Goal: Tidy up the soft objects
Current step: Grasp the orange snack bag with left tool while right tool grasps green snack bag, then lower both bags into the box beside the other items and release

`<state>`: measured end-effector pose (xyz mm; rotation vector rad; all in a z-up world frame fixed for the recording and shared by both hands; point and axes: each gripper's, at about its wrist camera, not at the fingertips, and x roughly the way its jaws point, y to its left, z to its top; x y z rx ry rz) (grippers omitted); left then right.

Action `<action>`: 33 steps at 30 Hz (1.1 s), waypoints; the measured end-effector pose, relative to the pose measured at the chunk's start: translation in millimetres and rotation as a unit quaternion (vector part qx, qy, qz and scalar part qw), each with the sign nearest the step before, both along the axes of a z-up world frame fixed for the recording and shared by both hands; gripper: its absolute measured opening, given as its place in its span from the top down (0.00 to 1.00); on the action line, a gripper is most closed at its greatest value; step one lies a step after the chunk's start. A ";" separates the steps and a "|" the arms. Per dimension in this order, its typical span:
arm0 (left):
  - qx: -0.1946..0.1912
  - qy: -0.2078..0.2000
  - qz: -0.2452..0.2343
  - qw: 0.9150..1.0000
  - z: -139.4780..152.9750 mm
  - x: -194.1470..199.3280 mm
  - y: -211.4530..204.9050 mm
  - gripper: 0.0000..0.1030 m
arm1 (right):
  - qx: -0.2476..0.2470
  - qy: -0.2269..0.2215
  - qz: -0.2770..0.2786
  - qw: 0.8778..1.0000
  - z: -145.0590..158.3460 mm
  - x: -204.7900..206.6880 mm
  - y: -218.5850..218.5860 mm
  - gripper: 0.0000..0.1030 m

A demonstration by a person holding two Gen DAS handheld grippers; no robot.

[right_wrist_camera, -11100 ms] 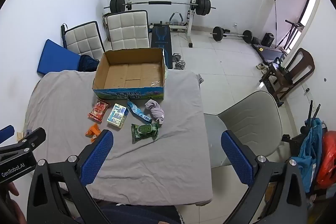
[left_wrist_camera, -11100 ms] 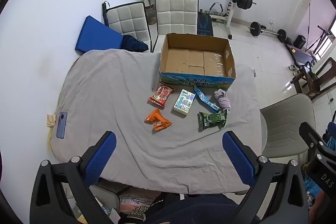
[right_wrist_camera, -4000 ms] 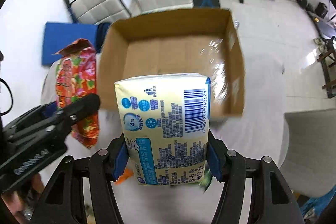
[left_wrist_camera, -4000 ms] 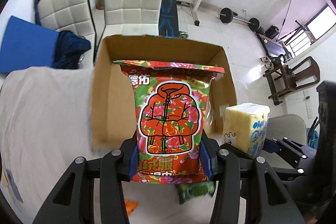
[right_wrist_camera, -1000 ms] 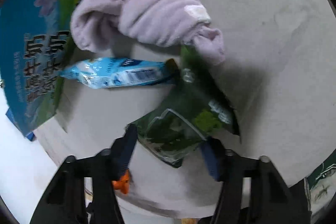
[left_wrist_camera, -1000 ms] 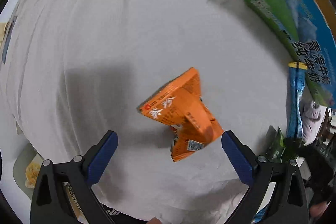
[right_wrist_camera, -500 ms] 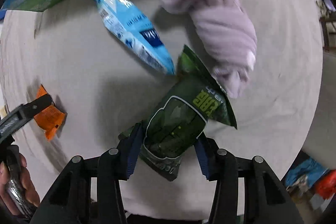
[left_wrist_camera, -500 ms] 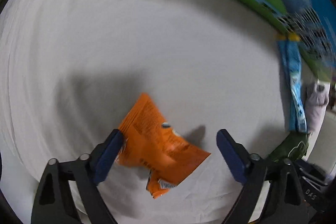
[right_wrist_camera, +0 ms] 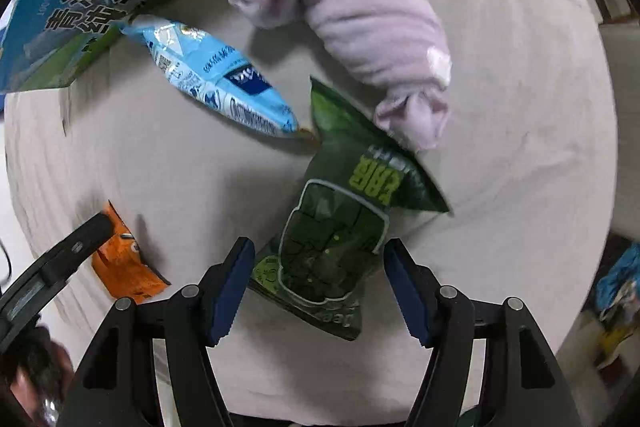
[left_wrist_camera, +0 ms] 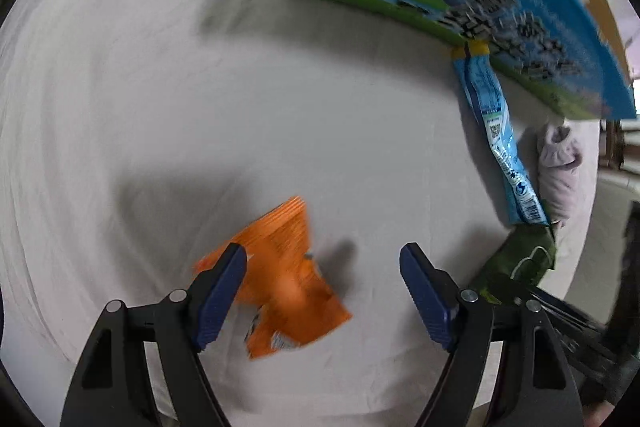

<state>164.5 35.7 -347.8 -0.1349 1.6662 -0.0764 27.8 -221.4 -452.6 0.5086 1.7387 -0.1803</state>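
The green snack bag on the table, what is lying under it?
Mostly the grey cloth. The green snack bag has its top corner tucked beneath the lilac rolled towel. Anything directly beneath the bag is covered from view.

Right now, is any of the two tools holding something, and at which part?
Nothing is held. The closing left tool straddles the orange packet; the opening right tool straddles the green packet's lower end. No pad presses.

Left gripper and right gripper, black angular frames, ribbed blue fingertip pads, silver pivot screws
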 end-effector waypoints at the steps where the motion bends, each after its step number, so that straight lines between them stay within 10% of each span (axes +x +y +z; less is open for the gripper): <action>1: -0.001 0.003 0.011 1.000 1.7 -3.6 3.8 0.24 | -0.003 0.000 0.001 1.000 -1.0 -1.8 1.7 0.41; 10: 0.008 0.058 0.031 0.998 -36.5 -42.4 7.6 0.25 | 0.029 0.009 0.087 0.996 -3.8 -8.1 31.7 0.49; 14: 0.015 0.046 0.021 0.999 -44.3 -35.3 0.5 0.50 | 0.023 -0.004 0.072 0.997 1.5 -4.6 26.6 0.49; 33: 0.017 -0.026 -0.075 0.997 21.9 -57.5 -103.1 0.67 | 0.015 -0.027 0.089 0.996 27.8 -1.4 10.6 0.62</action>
